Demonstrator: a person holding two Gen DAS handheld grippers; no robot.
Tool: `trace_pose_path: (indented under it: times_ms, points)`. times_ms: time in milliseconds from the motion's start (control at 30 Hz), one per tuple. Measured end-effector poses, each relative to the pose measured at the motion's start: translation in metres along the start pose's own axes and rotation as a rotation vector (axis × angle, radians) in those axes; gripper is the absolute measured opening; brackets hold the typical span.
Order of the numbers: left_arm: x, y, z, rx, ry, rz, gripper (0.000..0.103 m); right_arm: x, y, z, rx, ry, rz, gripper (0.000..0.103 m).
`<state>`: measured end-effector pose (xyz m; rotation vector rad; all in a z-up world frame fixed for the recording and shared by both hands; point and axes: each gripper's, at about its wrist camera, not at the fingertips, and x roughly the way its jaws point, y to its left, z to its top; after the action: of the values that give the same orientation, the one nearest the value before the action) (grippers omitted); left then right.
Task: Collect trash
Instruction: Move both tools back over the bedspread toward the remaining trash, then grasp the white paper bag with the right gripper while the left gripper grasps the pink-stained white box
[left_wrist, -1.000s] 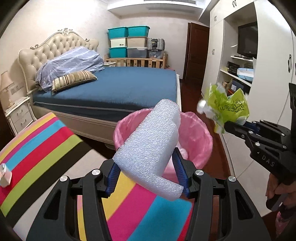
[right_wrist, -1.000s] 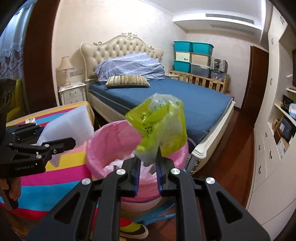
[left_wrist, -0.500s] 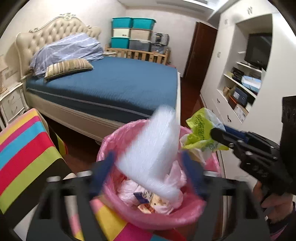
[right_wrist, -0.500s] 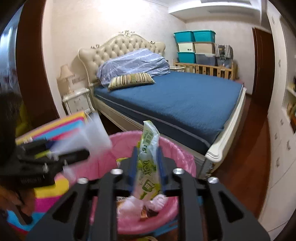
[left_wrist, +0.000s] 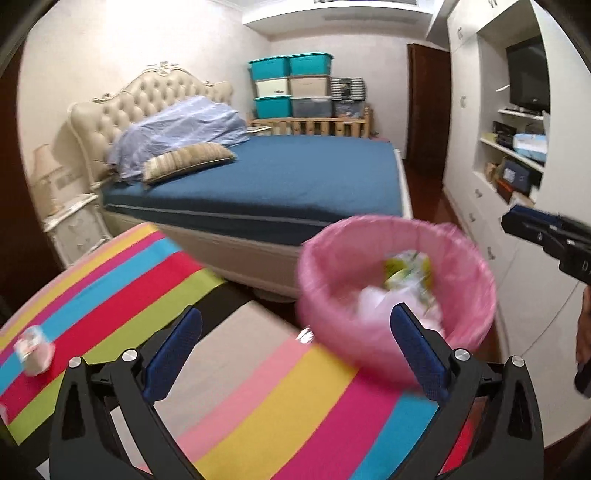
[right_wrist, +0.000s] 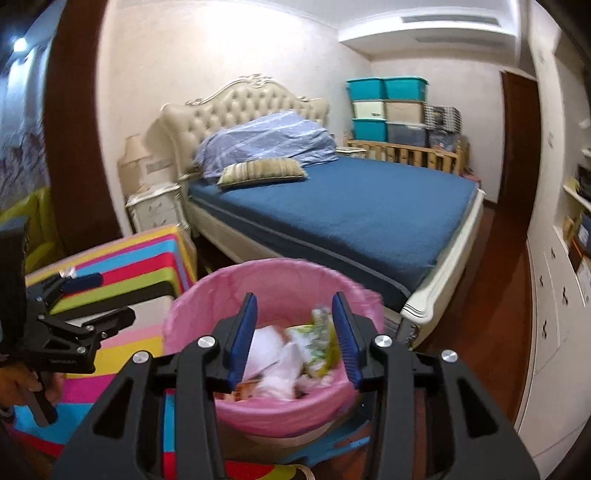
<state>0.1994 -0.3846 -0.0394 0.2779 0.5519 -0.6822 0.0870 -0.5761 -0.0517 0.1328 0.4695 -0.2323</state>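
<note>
Both tools (left_wrist: 295, 350) (right_wrist: 293, 332) spread, empty; pink-lined bin (right_wrist: 266, 284) holds crumpled trash (right_wrist: 295, 350)

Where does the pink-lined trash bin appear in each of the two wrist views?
Left wrist view: pink-lined trash bin, right of centre, beyond the striped cloth.
Right wrist view: the bin is at lower centre, behind the open right gripper.
Shared landmark: the blue bed.

Even indoor light, fisheye-bent edges, dark corners, motion-blurred bin (left_wrist: 395, 291)
</note>
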Motion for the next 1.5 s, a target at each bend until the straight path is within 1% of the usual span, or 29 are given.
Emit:
trace_pose_path:
  times_ms: [133,200,300,333,367,533,633,733,767,800,833,900,933,967,1033,1233,1367,1500]
  points:
    - [-0.033,0.038,-0.024,-0.017,0.005,0.089,0.096,0.008,0.053,0.001,-0.093,0.014,0.059,0.041]
    - [-0.053,0.065,-0.036,-0.042,0.007,0.135,0.096,0.016,0.089,0.001,-0.134,0.021,0.108,0.042]
    - [-0.082,0.105,-0.057,-0.071,0.009,0.224,0.096,0.029,0.136,0.001,-0.194,0.04,0.162,0.043]
    - [-0.092,0.121,-0.067,-0.087,0.021,0.275,0.096,0.032,0.152,0.0,-0.208,0.047,0.182,0.045]
    - [-0.1,0.132,-0.075,-0.099,0.025,0.297,0.096,0.037,0.172,-0.001,-0.222,0.055,0.212,0.047]
    - [-0.141,0.187,-0.113,-0.18,0.047,0.403,0.096,0.054,0.255,-0.008,-0.278,0.088,0.314,0.048]
    - [-0.163,0.218,-0.132,-0.225,0.069,0.482,0.096,0.065,0.296,-0.01,-0.292,0.117,0.359,0.056]
    - [-0.184,0.247,-0.147,-0.282,0.076,0.548,0.096,0.076,0.332,-0.01,-0.319,0.137,0.377,0.058]
    - [-0.192,0.257,-0.152,-0.305,0.078,0.565,0.096,0.079,0.342,-0.01,-0.324,0.144,0.381,0.063]
    - [-0.199,0.266,-0.158,-0.327,0.082,0.581,0.096,0.084,0.354,-0.008,-0.33,0.158,0.385,0.071]
    - [-0.204,0.276,-0.162,-0.346,0.088,0.593,0.096,0.087,0.361,-0.006,-0.333,0.166,0.385,0.073]
    - [-0.212,0.29,-0.168,-0.377,0.093,0.614,0.096,0.098,0.383,-0.002,-0.336,0.181,0.397,0.074]
    - [-0.214,0.296,-0.172,-0.391,0.095,0.622,0.096,0.104,0.388,0.0,-0.334,0.189,0.403,0.074]
    - [-0.216,0.302,-0.174,-0.404,0.099,0.623,0.096,0.112,0.401,0.002,-0.33,0.204,0.41,0.076]
    - [-0.22,0.313,-0.18,-0.431,0.108,0.612,0.096,0.124,0.416,0.005,-0.329,0.217,0.418,0.078]
    - [-0.211,0.338,-0.189,-0.485,0.143,0.584,0.096,0.161,0.466,0.008,-0.346,0.271,0.434,0.078]
    - [-0.202,0.348,-0.192,-0.516,0.154,0.557,0.096,0.184,0.492,0.014,-0.363,0.294,0.431,0.079]
    - [-0.189,0.354,-0.192,-0.531,0.175,0.523,0.096,0.209,0.513,0.022,-0.348,0.314,0.417,0.081]
